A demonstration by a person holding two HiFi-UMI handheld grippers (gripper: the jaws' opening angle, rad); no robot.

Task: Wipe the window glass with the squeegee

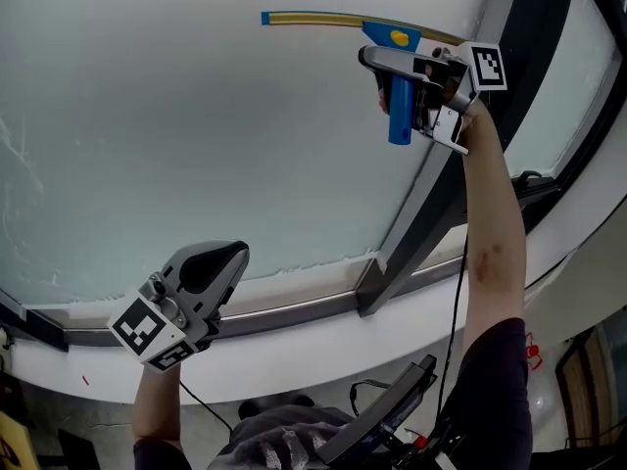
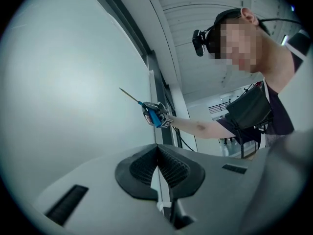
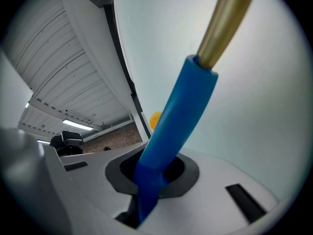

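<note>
The head view faces the window glass (image 1: 196, 135) from some way back, wide enough to take in the left gripper (image 1: 235, 253) low and the right gripper (image 1: 392, 78) high. The left gripper view rides right behind its pressed-together fingers (image 2: 139, 168), looking along the pane. Far beyond the fingertips it catches the same right gripper and squeegee (image 2: 155, 117) the head view sees. The right gripper view sits tight on the squeegee handle between its fingers, glass beyond.

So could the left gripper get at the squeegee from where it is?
Probably, with a long reach: only bare glass lies between them. But the left gripper sits low by the frame, jaws shut, and the right gripper clamps the squeegee by its handle up high.
</note>
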